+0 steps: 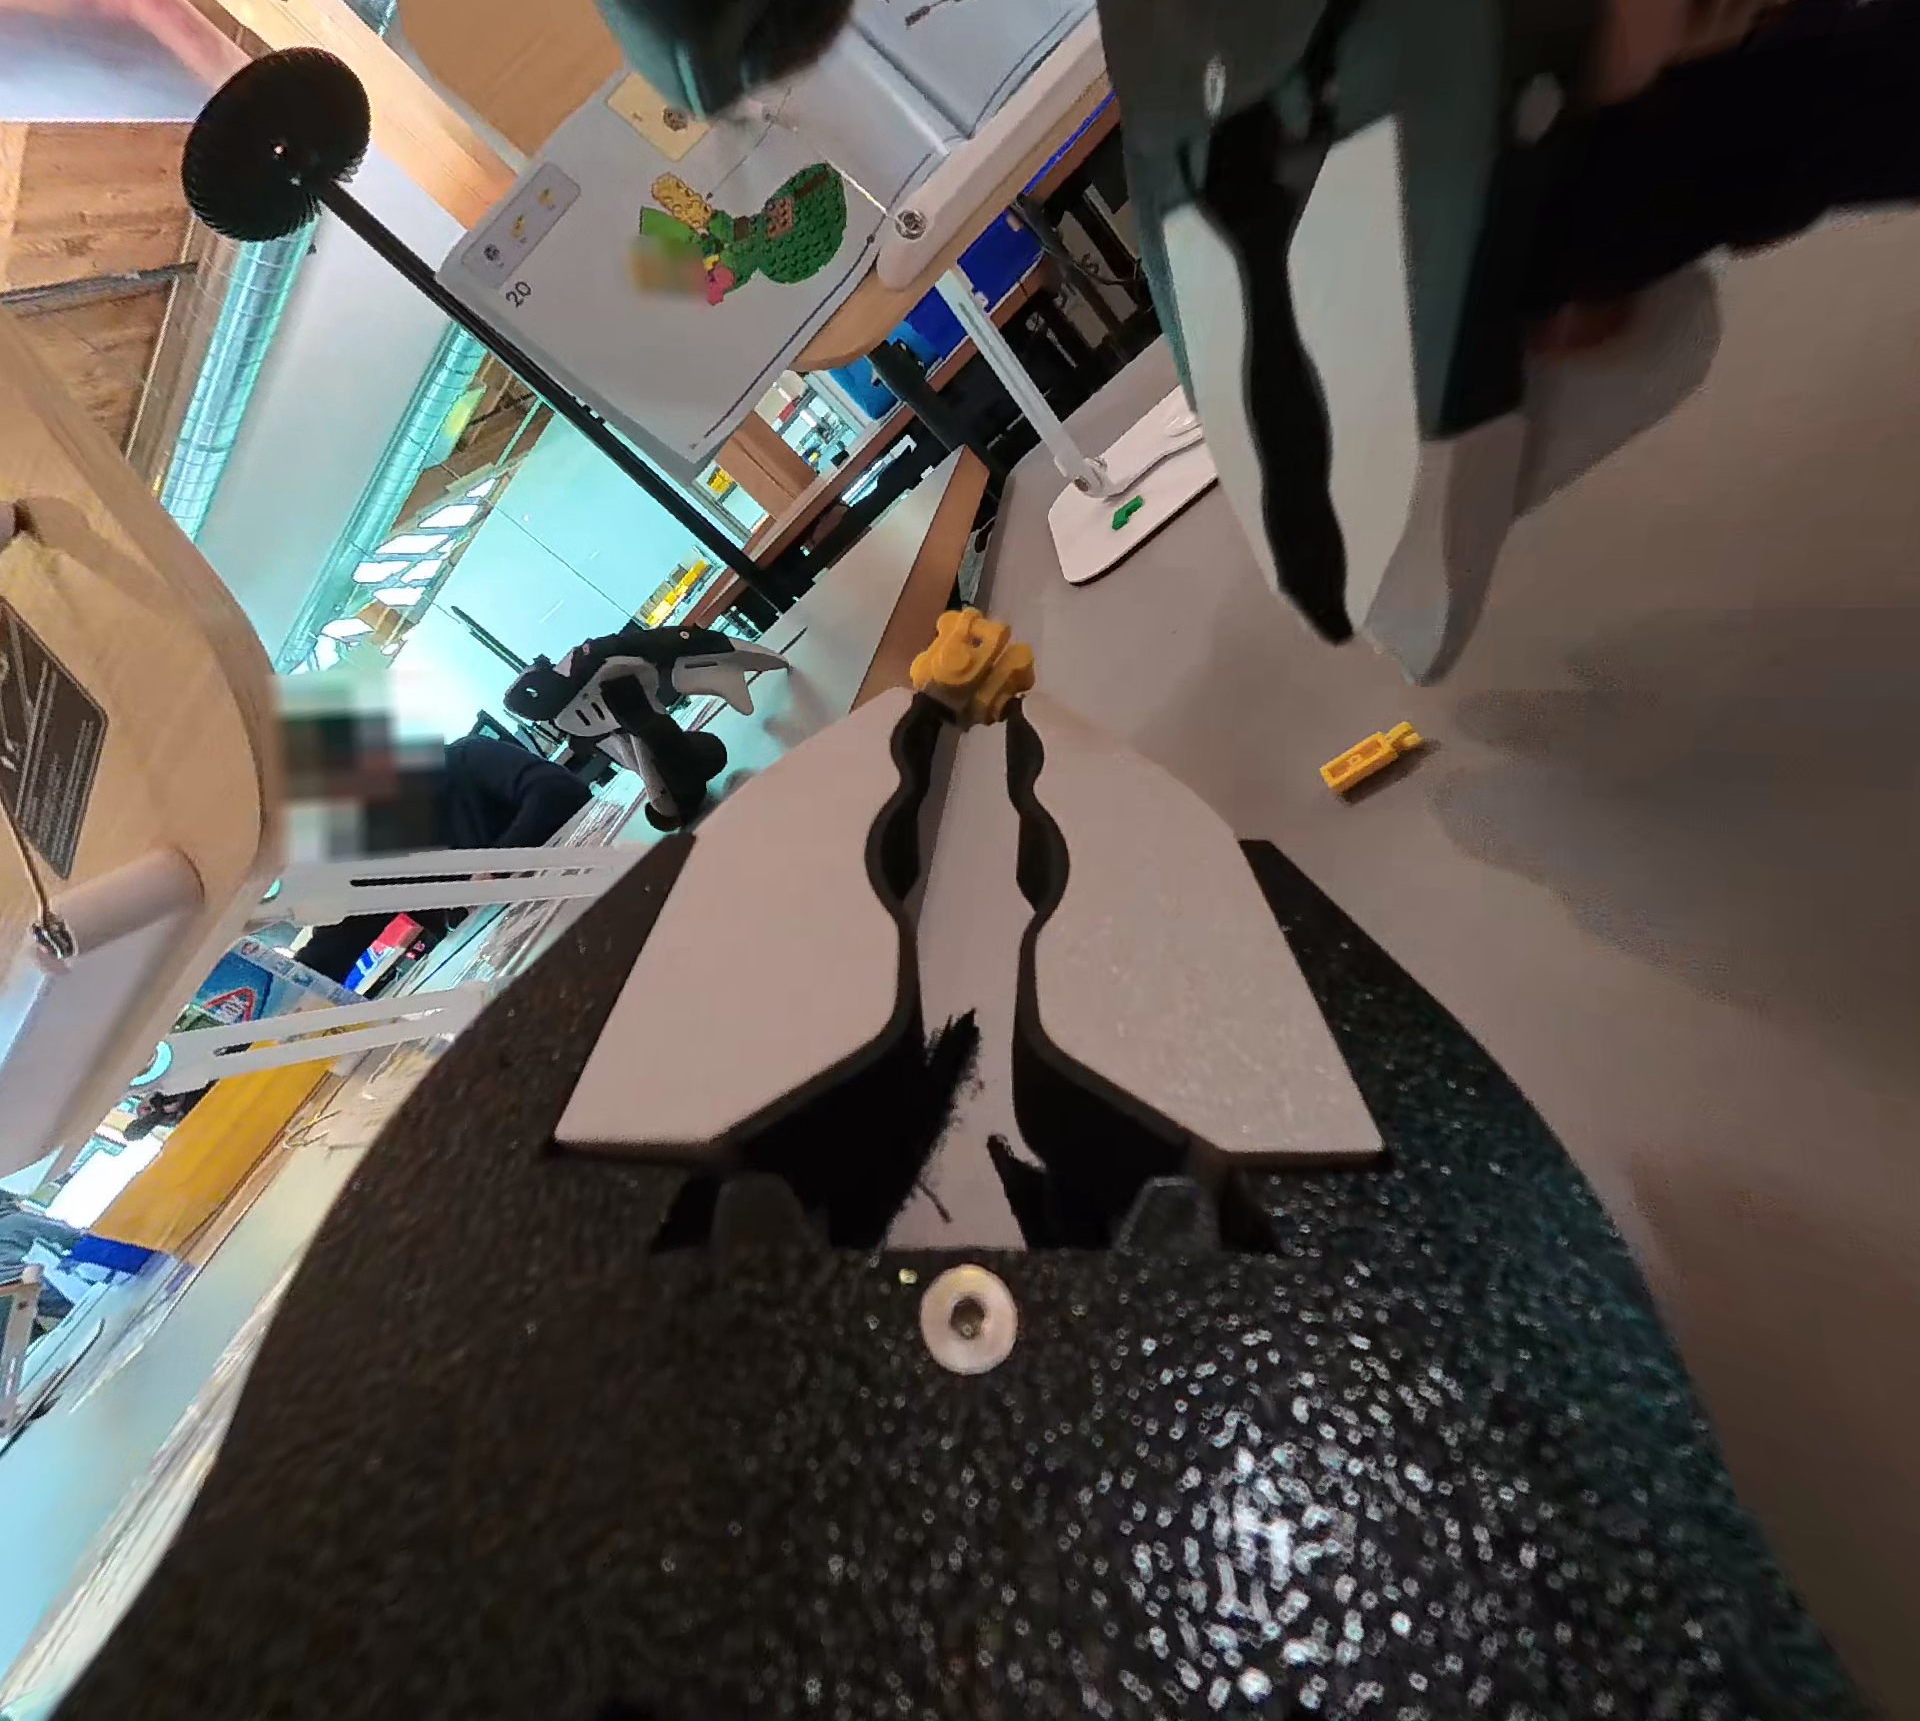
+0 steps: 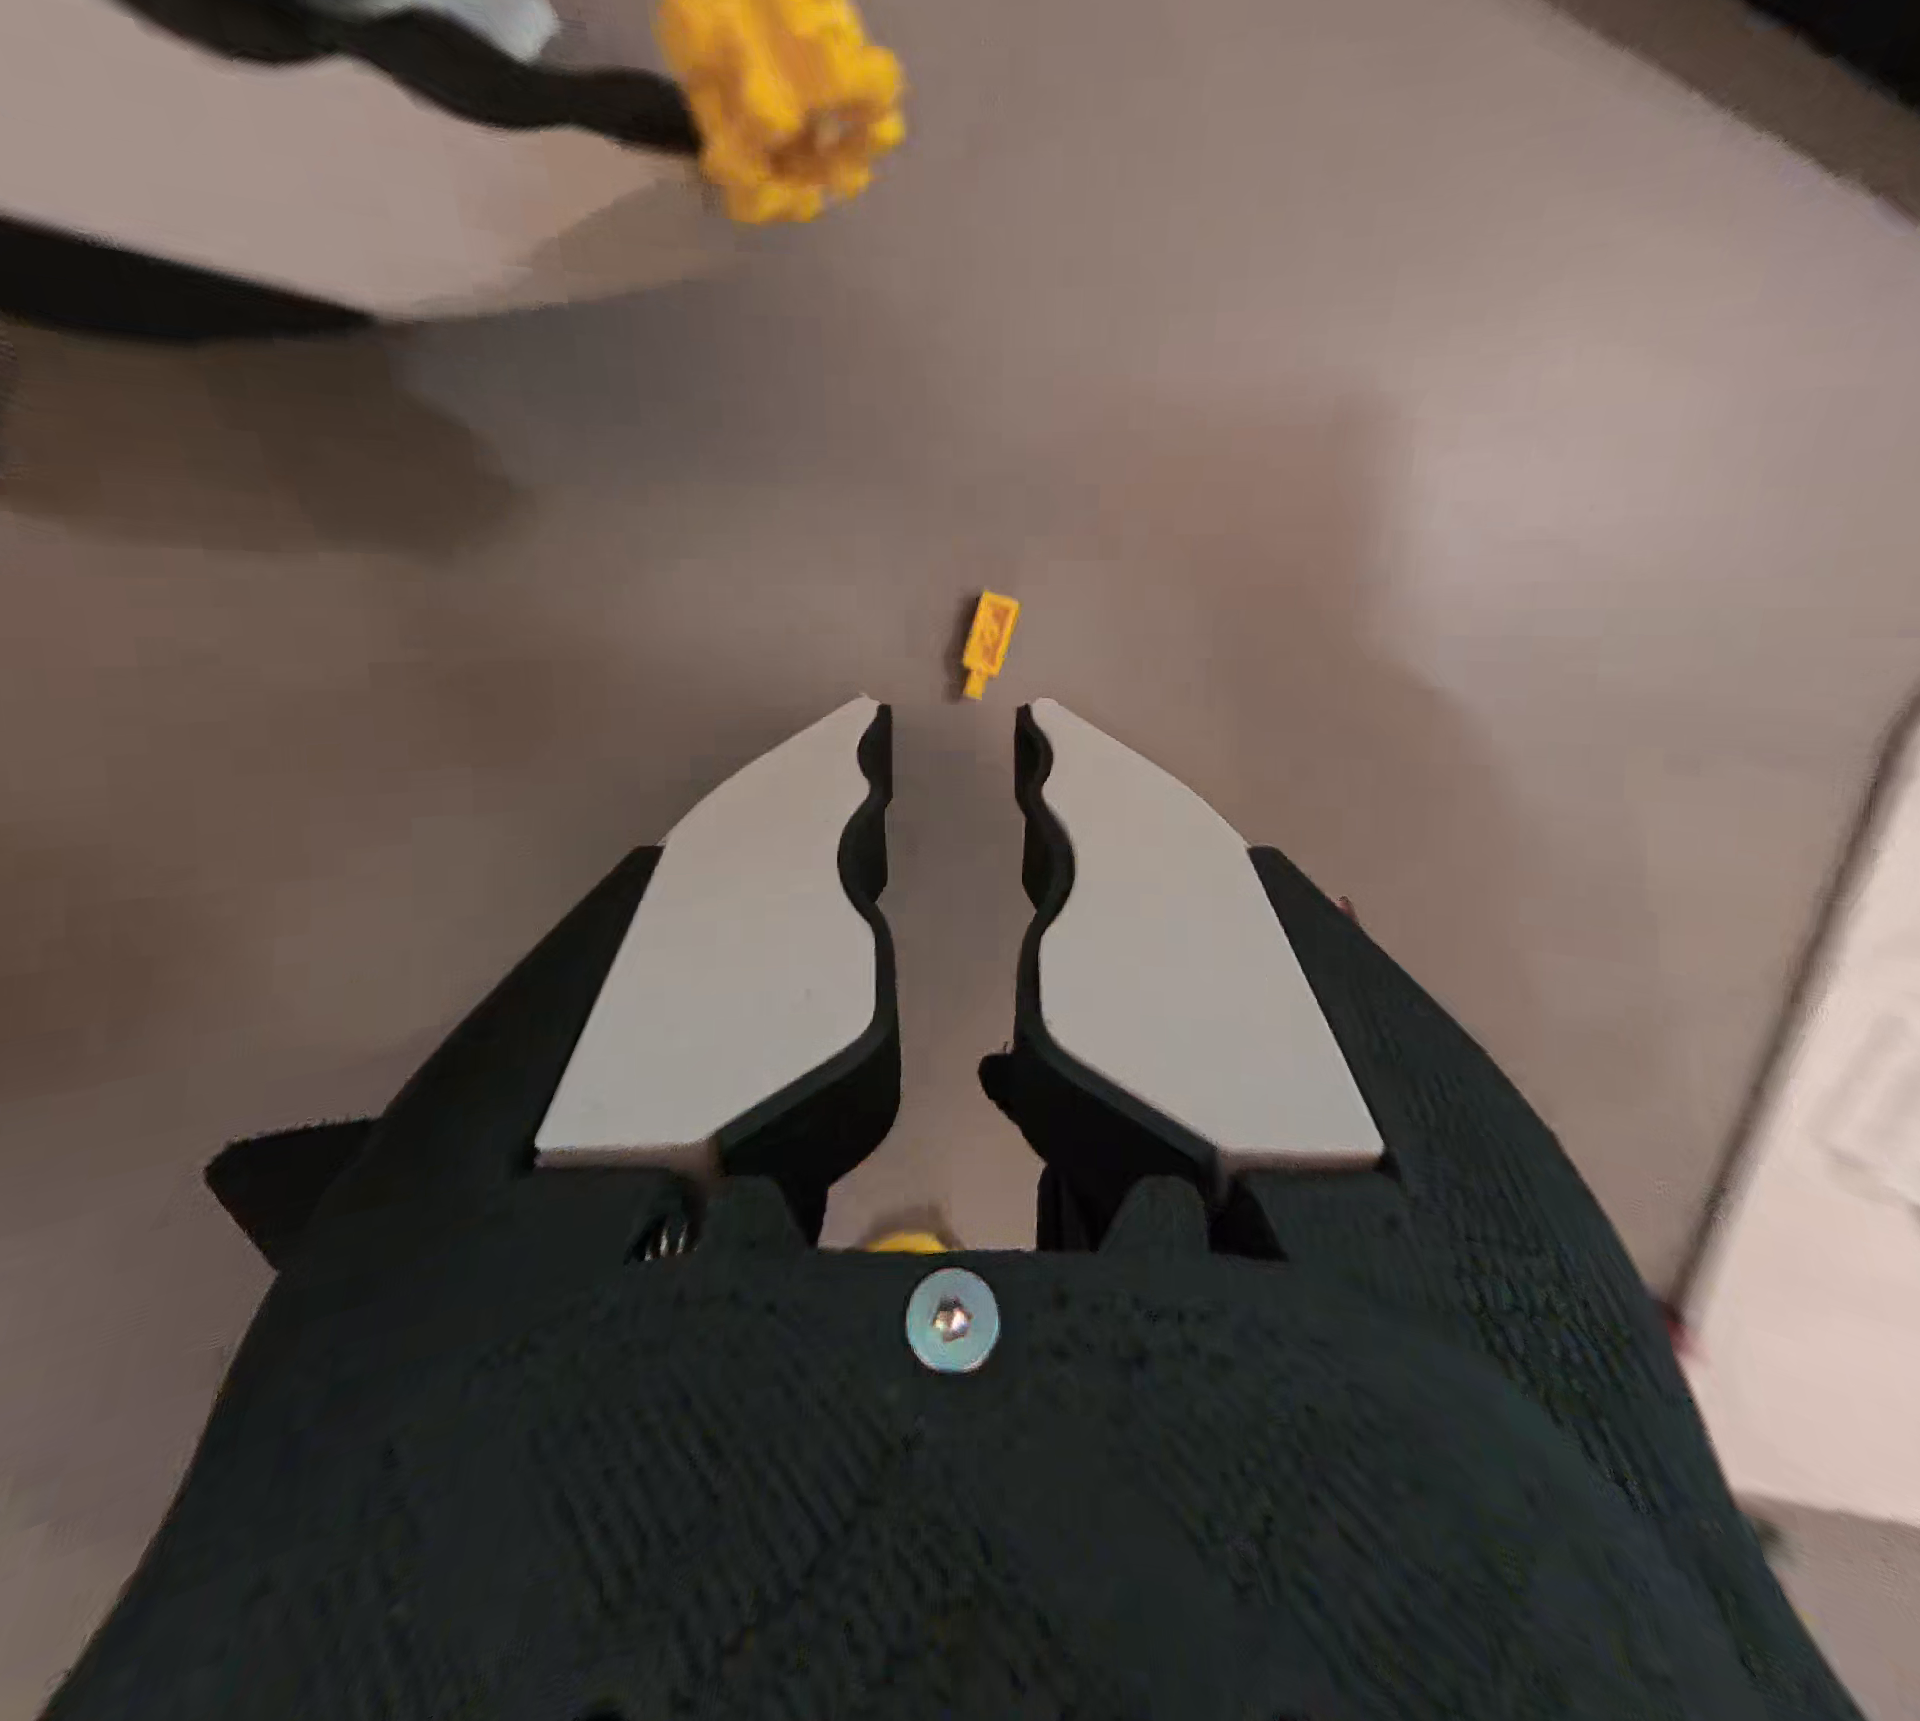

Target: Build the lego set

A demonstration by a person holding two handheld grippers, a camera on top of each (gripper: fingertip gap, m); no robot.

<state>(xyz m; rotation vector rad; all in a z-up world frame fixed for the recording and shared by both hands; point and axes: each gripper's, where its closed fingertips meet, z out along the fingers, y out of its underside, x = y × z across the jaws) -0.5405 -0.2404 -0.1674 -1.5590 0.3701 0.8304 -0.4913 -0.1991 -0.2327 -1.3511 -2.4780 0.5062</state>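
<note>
On the grey table [image 2: 1351,321], beside the loose yellow clip piece [image 2: 990,637], a knobbly yellow assembly [image 1: 971,666] is pinched by the left gripper [image 1: 966,710]; the right gripper [image 2: 951,710] is held apart, empty.

Two grippers are in view: the left gripper [image 1: 966,710] and the right gripper [image 2: 951,705]. There are two yellow Lego items: one knobbly yellow assembly [image 1: 971,655] and one small yellow flat piece [image 2: 989,641]. One open instruction booklet [image 1: 675,269] shows, and one small green piece [image 1: 1125,514].

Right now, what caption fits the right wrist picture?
Open right gripper nears a small yellow piece on the grey table.
</note>
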